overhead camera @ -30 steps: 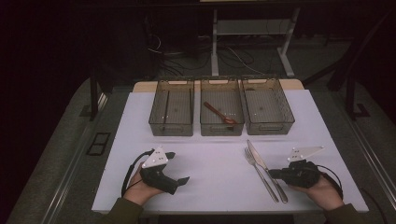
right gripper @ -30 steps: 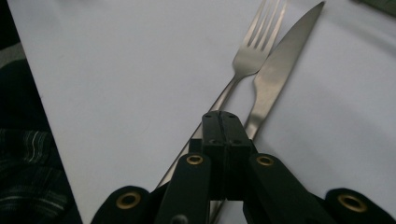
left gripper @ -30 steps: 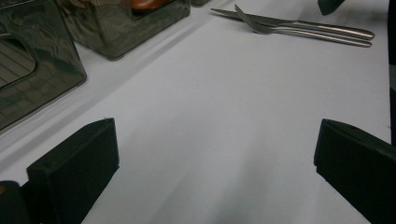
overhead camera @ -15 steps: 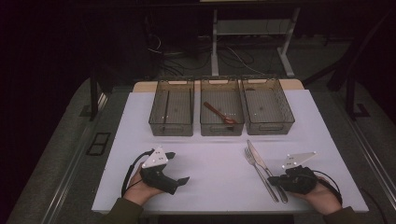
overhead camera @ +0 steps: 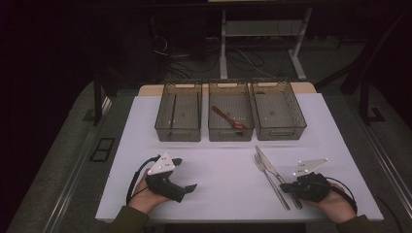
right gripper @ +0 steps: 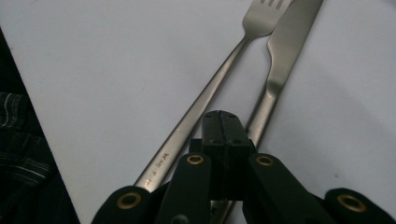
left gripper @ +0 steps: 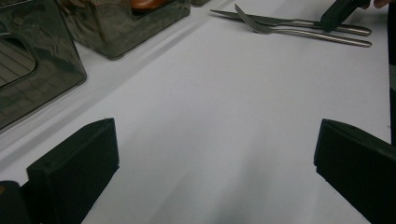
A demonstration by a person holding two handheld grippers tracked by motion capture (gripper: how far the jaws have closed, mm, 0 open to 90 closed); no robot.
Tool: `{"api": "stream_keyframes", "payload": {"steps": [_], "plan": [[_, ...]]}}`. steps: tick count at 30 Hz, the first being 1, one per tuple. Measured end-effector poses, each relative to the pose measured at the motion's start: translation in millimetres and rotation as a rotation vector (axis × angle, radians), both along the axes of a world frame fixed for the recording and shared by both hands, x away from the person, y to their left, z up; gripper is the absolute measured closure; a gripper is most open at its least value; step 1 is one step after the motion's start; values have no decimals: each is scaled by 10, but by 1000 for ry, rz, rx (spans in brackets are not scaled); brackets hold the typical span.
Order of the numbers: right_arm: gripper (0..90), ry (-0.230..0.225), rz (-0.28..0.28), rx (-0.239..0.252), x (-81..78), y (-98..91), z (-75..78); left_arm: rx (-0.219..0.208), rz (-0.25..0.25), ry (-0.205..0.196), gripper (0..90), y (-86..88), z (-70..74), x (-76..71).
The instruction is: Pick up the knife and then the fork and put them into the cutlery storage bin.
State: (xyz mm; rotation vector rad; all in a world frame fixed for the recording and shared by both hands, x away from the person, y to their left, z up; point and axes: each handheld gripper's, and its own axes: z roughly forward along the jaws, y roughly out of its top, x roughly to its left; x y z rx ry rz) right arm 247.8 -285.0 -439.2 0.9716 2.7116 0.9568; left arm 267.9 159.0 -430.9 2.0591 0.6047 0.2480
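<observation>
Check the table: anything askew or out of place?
Nothing spilled or damaged. Fork and knife lie loose on the mat, crossing near their tips, not sorted. The middle bin has a brown utensil lying diagonally.

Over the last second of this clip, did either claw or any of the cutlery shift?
Nothing visibly changed. The right claw stays shut over the handle ends of the steel fork and steel table knife, the left claw rests open on the white table, and the brown wooden spoon lies in the middle clear bin.
</observation>
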Motion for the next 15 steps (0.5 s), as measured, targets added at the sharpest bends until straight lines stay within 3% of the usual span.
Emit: {"api": "stream_keyframes", "payload": {"steps": [15], "plan": [[890, -25, -80, -35, 103, -187, 3, -5, 0, 1, 0, -13, -5, -1]]}}
